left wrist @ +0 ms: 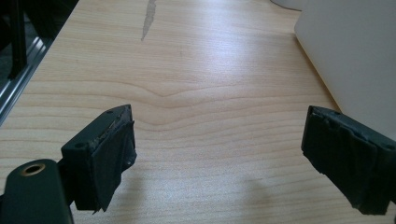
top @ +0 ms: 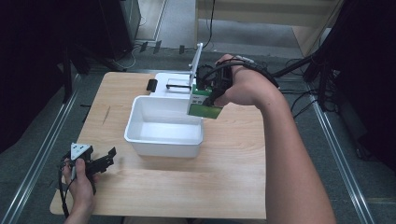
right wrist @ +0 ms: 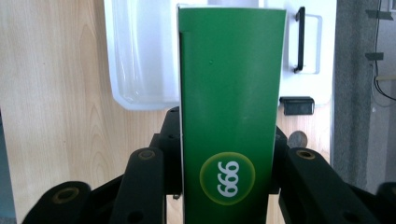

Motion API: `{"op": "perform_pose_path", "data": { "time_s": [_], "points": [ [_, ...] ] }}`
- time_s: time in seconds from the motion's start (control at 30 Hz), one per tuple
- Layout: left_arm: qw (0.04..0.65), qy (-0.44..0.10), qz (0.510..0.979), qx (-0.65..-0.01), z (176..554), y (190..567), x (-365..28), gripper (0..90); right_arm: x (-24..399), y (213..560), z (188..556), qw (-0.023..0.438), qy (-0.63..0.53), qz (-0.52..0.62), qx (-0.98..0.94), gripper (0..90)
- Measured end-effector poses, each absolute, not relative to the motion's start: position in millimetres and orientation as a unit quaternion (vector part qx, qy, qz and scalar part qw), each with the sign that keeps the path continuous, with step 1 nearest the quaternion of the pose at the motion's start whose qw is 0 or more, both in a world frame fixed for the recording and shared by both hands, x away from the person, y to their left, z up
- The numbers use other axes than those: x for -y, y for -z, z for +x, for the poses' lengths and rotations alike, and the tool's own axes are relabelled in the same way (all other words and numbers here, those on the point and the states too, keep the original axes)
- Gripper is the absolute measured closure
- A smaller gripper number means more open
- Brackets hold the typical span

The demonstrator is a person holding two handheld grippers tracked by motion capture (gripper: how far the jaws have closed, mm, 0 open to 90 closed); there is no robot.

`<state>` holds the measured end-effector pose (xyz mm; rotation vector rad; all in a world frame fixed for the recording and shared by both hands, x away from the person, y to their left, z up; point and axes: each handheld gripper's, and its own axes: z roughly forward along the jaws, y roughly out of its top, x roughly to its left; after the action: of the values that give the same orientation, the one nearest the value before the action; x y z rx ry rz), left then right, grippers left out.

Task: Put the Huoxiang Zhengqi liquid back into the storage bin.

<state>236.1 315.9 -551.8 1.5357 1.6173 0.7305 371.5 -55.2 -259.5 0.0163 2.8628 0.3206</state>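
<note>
A person's right gripper [top: 211, 95], at centre frame in the high view, was clamped on a green box [top: 204, 103], holding it over the far right corner of a white bin [top: 161, 145], apparently to drop it inside. At lower left, the left gripper [top: 100, 163] rested on the table [top: 233, 177], jaws apart and empty, seemingly kept clear.

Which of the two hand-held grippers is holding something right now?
The right hand-held gripper, above the white bin, is clamped on the green box. The left hand-held gripper rests open over bare table.
</note>
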Motion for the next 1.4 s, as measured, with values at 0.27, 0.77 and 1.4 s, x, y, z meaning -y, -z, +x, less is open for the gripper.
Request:
{"op": "perform_pose_path", "data": {
  "time_s": [0.27,0.77,1.4],
  "points": [
    [0.387,-0.286,0.604,-0.636,236.1,551.7,-316.1,10.5,33.5,267.5,374.0,0.123,-0.110,-0.010,-0.986,64.0],
    [0.390,-0.281,0.602,-0.637,236.1,551.8,-317.2,10.5,3.8,287.8,380.7,0.110,-0.093,-0.027,-0.989,63.9],
    [0.390,-0.282,0.600,-0.639,236.4,551.9,-317.0,10.5,-4.5,321.3,392.3,0.091,-0.075,-0.028,-0.993,63.8]
  ]
}}
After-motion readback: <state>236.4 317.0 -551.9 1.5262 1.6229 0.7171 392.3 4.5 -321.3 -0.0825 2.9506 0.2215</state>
